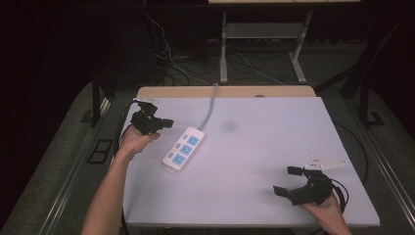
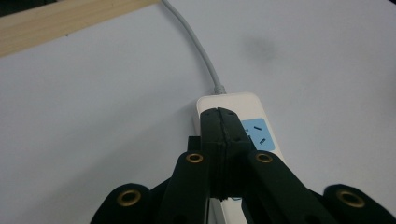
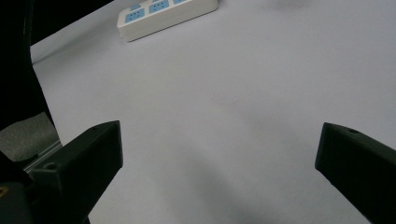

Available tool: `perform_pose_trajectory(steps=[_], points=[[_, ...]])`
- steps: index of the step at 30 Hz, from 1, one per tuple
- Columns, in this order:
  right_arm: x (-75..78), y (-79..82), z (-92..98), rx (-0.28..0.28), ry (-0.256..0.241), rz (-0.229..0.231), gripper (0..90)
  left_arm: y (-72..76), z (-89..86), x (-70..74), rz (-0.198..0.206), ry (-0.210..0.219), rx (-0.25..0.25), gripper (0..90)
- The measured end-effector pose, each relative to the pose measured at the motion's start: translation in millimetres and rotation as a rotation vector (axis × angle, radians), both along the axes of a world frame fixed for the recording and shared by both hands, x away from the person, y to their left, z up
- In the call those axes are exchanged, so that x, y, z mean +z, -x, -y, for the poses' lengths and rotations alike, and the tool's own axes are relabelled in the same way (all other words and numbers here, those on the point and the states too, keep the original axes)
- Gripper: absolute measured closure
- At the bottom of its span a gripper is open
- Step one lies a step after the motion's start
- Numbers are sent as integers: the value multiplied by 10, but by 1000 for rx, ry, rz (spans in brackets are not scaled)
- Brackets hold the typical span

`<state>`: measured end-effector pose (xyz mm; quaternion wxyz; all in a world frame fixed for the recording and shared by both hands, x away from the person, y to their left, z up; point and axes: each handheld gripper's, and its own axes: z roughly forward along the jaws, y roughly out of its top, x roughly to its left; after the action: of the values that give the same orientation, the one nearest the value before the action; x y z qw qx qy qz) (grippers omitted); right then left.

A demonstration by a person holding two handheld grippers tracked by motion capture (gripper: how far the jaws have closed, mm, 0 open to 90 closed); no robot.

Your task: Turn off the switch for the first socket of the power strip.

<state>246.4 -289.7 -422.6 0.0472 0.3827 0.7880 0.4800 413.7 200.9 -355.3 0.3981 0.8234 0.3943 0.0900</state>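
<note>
Two grippers are in hand at the table, and they stand very differently. The left gripper [image 1: 164, 123] sits at the left side of the table [image 1: 274, 142], held up by the person's left hand [image 1: 133, 140]; in the left gripper view [image 2: 219, 122] its two black jaws are pressed flat against each other with nothing between them, clenched and empty, their tips hanging over the cord end of the power strip [image 2: 261, 133]. Whether those tips touch the strip's top cannot be told. Just beside the left gripper, toward the table's middle, the white power strip [image 1: 183, 148] lies flat and slanted, with three blue socket faces along it, its grey cord [image 1: 211, 105] running from the far end up over the wooden back edge [image 1: 225, 91] of the table. In the left gripper view the cord [image 2: 198, 46] enters the strip's rounded end just past the jaw tips. The right gripper [image 1: 286, 180] is well apart from all this, near the front right corner, held by the right hand [image 1: 327, 209], with its jaws spread wide and holding nothing. In the right gripper view [image 3: 219, 149] bare white tabletop lies between the two jaw tips, and the power strip [image 3: 166, 14] shows far off at the top edge. A faint dark smudge [image 1: 229, 126] marks the tabletop just beyond the strip.
</note>
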Motion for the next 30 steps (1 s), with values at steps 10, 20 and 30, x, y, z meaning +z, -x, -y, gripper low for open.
perform_pose_trajectory(steps=[10, 20, 30], points=[[3, 6, -11, 0, -1, -1, 6, 286, -183, 130, 65, 63, 39, 730], [-2, 3, -15, -1, 1, -3, 6, 527, -307, 243, 93, 149, 49, 304], [-2, 3, -15, -2, 1, -1, 6, 790, -314, 209, 120, 204, 87, 0]])
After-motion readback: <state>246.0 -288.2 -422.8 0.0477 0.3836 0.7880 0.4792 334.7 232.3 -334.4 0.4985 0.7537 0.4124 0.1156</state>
